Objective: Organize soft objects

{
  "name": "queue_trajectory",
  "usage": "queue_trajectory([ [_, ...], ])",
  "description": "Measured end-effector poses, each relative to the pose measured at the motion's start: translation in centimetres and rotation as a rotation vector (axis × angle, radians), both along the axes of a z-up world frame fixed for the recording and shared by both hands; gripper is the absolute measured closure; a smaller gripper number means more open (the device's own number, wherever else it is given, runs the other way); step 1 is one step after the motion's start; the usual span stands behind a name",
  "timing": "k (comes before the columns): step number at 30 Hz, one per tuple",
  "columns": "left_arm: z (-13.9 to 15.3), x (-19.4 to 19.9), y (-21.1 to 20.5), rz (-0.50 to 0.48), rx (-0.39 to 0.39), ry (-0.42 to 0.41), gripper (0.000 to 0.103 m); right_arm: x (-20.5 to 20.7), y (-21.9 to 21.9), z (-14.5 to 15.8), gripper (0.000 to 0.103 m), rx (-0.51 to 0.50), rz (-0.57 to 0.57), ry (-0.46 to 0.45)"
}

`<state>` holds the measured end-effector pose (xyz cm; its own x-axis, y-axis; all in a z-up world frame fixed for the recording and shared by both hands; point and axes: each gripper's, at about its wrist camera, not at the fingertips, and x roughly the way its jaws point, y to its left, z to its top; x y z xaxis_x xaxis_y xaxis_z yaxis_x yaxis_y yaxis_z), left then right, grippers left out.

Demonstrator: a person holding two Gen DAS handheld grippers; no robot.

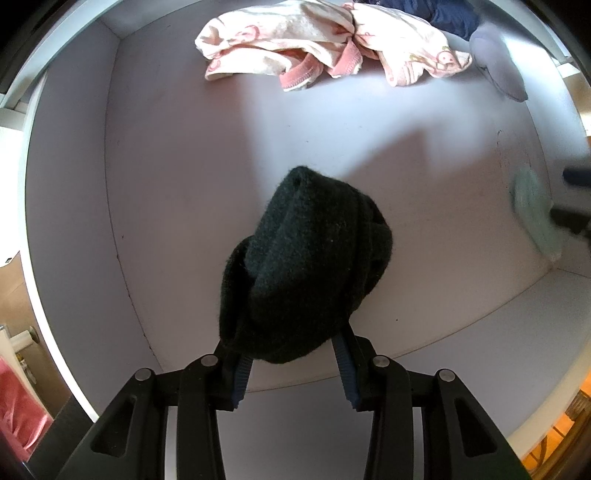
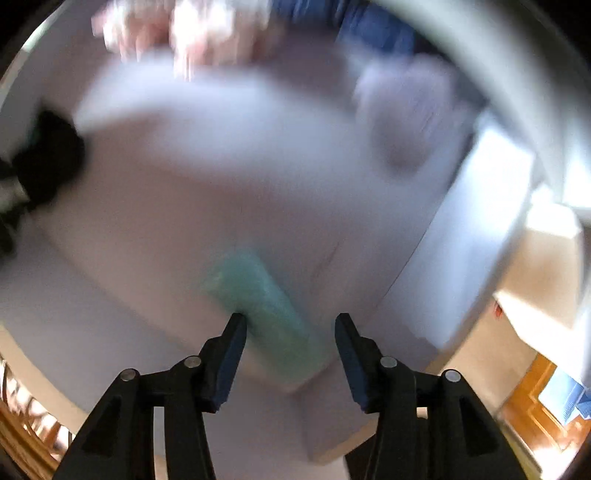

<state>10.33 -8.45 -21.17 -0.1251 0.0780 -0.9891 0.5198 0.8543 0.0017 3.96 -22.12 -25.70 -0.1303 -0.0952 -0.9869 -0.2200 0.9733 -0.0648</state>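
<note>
Left gripper (image 1: 291, 354): clenched on the dark knit hat (image 1: 306, 266), both blue pads buried under its lower edge at 6 o'clock of the left view; the hat bulges up toward centre frame above the white bin floor (image 1: 184, 184).

Right gripper (image 2: 290, 325): jaws parted, not pressing. The mint-green cloth (image 2: 266, 314) lies between the 2 fingers, slanting from about 11 o'clock down to 5 o'clock; the left pad sits just beside its edge and the right pad stands clear of it. The whole right view is smeared by motion blur.

Mint-green cloth, left view: a pale strip at 3 o'clock, against the bin's right wall (image 1: 576, 122), blurred.

Pink-and-cream printed garment (image 1: 317, 40): crumpled along the far wall at 12 o'clock, with 2 salmon cuffs showing at its lower edge.

Grey sock (image 1: 495, 62): at 1 to 2 o'clock, just beside the garment's right end; they look to be touching, though I cannot tell for sure.

Navy fabric (image 1: 443, 13): at 1 o'clock, behind the garment, partly cut off by the frame.

Bin: white, with a low wall on every side; the floor is bare between the hat and the far pile.

Right view, 9 o'clock: a dark blur, most likely the hat; too smeared to be sure.
</note>
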Motion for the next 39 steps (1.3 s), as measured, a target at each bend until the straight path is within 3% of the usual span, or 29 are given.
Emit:
queue_trajectory([
  [4,0.3,0.3,-0.1,0.005,-0.002,0.001,0.062,-0.2,0.1,0.9,0.052,0.059,0.000,0.033],
  [11,0.3,0.4,0.3,0.016,-0.012,0.003,0.062,-0.9,0.2,-2.3,0.051,0.056,-0.064,0.113],
  [18,0.9,0.6,1.6,0.040,-0.036,-0.004,0.063,-1.1,0.6,-4.4,0.051,0.049,-0.122,0.133],
  [21,1.5,0.9,1.9,0.055,-0.062,-0.020,0.065,-1.7,1.8,-4.7,0.064,0.044,-0.106,0.127],
  [29,4.3,1.0,2.7,0.072,-0.133,-0.047,0.071,-2.3,3.9,-4.9,0.067,0.023,-0.120,0.111],
  [37,4.3,0.7,2.9,0.053,-0.078,-0.054,0.070,-2.0,0.9,-4.2,0.067,0.054,-0.188,0.114],
  [39,3.7,0.6,2.1,0.026,-0.059,-0.055,0.063,-2.1,0.6,-4.0,0.066,0.065,-0.199,0.114],
])
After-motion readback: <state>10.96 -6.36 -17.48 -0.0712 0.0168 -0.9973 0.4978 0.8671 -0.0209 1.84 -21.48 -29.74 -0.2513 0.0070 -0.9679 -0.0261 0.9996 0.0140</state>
